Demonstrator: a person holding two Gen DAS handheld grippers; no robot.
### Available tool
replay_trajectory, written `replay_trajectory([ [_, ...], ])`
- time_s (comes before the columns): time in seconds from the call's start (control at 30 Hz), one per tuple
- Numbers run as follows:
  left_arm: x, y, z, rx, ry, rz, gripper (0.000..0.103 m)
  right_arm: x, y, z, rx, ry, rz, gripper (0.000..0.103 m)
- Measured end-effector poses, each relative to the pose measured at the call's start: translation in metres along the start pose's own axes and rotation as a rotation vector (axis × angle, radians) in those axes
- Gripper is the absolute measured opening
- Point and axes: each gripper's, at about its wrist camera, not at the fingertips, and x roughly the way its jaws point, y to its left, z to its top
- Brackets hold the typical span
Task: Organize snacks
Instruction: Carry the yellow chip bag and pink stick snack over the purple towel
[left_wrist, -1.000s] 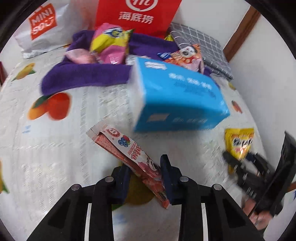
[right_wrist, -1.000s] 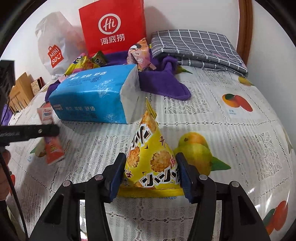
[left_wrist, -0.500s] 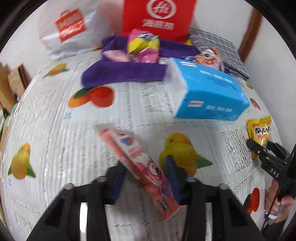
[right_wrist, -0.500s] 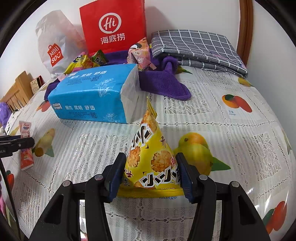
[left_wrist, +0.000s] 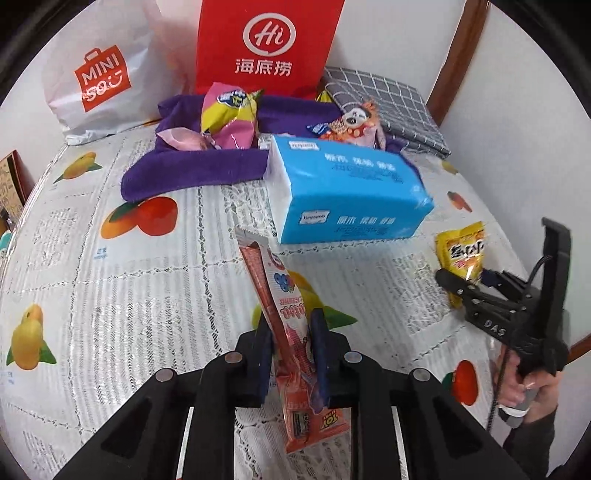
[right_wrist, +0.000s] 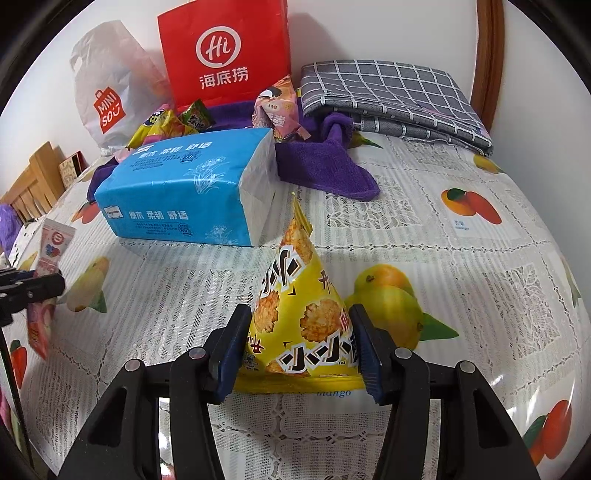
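Gripping a long, flat red-and-pink foil sachet (left_wrist: 286, 325), the left gripper (left_wrist: 291, 354) sits at the bottom centre of its own view, its blue-padded fingers (left_wrist: 319, 354) clamped fully shut on the sachet's lower half. The crinkly strip juts up and leftward from the pads toward the middle of the frame, and its orange sealed end hangs out below them, clear of the tablecloth (left_wrist: 110, 295).

In the right wrist view, the right gripper (right_wrist: 297, 350) at bottom centre brackets a glossy yellow snack pouch (right_wrist: 295, 314), pyramid-shaped with a pinched tip pointing up. Its jaws are closing, with the pouch's wide base between the blue pads (right_wrist: 364, 354), which touch its two lower corners. The pouch stands on the tablecloth, a white plastic sheet with a lace pattern and printed fruit.

Just behind the pouch, centre-left, lies a soft blue tissue pack (right_wrist: 184, 192), a rectangular block with white folded ends. Behind that, a plush purple towel (right_wrist: 325, 166) carries several shiny snack packets (left_wrist: 229, 114). At the top stand a stiff red paper bag (right_wrist: 225, 55) and a thin white plastic bag (right_wrist: 107, 88); a folded grey checked cloth (right_wrist: 388, 92) fills the upper right.
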Motion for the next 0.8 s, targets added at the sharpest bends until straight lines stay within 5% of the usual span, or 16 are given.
replay_trajectory([
  [0.8,-0.042,-0.010,0.062,-0.012,-0.054,-0.080,0.019,-0.073,0.030,0.063,0.006,-0.097,0.147,0.052],
])
